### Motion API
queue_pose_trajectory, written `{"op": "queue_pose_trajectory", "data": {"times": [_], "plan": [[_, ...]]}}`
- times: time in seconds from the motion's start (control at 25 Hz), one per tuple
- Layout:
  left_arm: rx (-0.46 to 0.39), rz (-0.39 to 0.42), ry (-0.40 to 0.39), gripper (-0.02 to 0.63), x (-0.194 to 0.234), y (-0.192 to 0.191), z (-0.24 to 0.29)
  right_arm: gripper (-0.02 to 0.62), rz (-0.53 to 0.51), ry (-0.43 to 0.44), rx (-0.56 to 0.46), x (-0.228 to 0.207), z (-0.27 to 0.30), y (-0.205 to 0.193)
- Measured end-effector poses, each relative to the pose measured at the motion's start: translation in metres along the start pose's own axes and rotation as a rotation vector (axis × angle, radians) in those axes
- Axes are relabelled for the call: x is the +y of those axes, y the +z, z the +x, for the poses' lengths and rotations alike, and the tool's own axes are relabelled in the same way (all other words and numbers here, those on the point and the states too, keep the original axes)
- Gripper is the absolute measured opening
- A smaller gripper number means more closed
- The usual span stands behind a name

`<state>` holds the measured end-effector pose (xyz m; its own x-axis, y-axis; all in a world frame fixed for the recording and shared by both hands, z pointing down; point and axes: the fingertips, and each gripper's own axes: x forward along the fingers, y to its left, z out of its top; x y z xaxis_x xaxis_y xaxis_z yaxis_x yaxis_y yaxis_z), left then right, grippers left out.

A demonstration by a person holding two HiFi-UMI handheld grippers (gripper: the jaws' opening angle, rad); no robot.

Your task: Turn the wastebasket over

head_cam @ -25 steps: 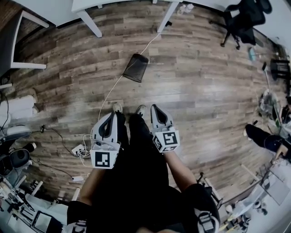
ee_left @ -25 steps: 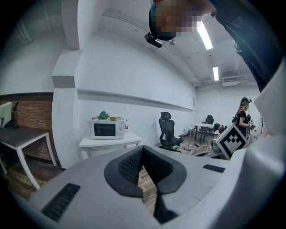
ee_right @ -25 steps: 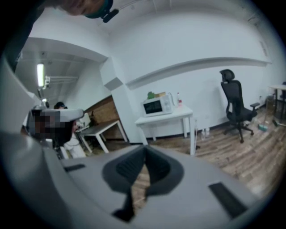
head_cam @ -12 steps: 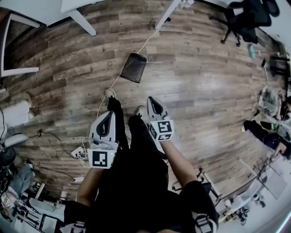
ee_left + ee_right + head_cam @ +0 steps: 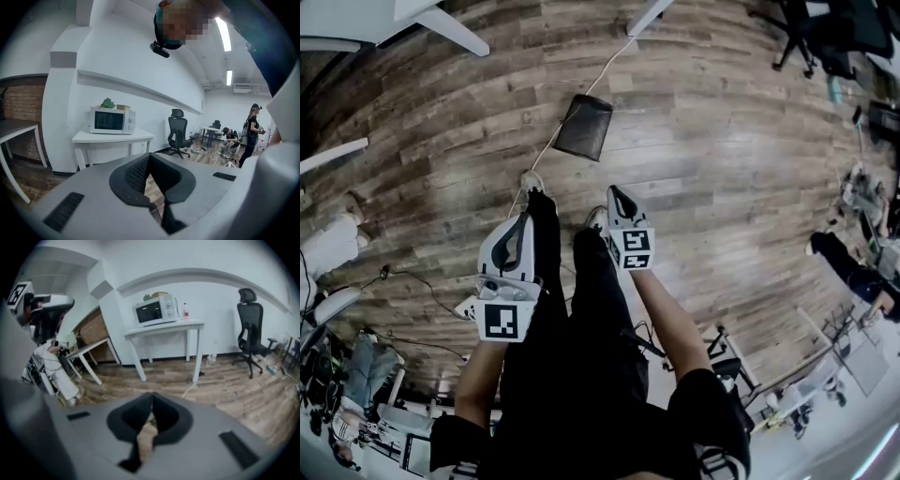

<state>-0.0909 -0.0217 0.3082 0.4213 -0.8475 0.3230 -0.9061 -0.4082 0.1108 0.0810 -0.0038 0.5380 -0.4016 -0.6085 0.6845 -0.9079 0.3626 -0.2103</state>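
- Wastebasket (image 5: 583, 128) is between no jaws: the left gripper (image 5: 523, 220) and the right gripper (image 5: 616, 194) both have their jaws pressed together and hold nothing.
- It sits on the wooden floor (image 5: 731, 169) in the upper middle of the head view, well apart from both tips.
- A white cable (image 5: 605, 73) runs along its left side.
- Table legs (image 5: 450, 33) stand at the top edge, and open floor spreads to the right.

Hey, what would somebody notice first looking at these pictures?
A black wastebasket sits on the wooden floor ahead of the person's shoes, a white cable running past it. Nearer, the left gripper and right gripper point toward it, fingers shut and empty.
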Motion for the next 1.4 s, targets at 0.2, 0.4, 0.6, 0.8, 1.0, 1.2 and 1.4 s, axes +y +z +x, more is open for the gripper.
{"op": "queue_pose_trajectory", "data": {"times": [0.2,0.4,0.6,0.8,1.0,1.2,1.4], "plan": [[0.003,-0.007,0.006,0.035,0.019,-0.039,0.034,0.034,-0.019,-0.031,0.055,-0.021,0.062,-0.052],[0.023,-0.014,0.017,0.035,0.024,-0.083,0.052,0.035,-0.043,-0.020,0.108,-0.025,0.110,-0.113],[0.013,-0.032,0.029,0.035,0.030,-0.125,0.072,0.038,-0.071,-0.002,0.168,-0.039,0.153,-0.171],[0.030,-0.024,0.024,0.035,0.031,-0.174,0.093,0.131,-0.060,-0.027,0.247,-0.067,0.198,-0.234],[0.023,-0.019,0.013,0.035,0.036,-0.209,0.112,0.150,-0.099,-0.057,0.324,-0.093,0.243,-0.290],[0.036,-0.011,0.009,0.035,0.045,-0.237,0.122,0.158,-0.153,-0.062,0.410,-0.106,0.275,-0.335],[0.037,-0.020,0.021,0.035,0.053,-0.252,0.129,0.169,-0.218,-0.105,0.480,-0.119,0.299,-0.367]]}}
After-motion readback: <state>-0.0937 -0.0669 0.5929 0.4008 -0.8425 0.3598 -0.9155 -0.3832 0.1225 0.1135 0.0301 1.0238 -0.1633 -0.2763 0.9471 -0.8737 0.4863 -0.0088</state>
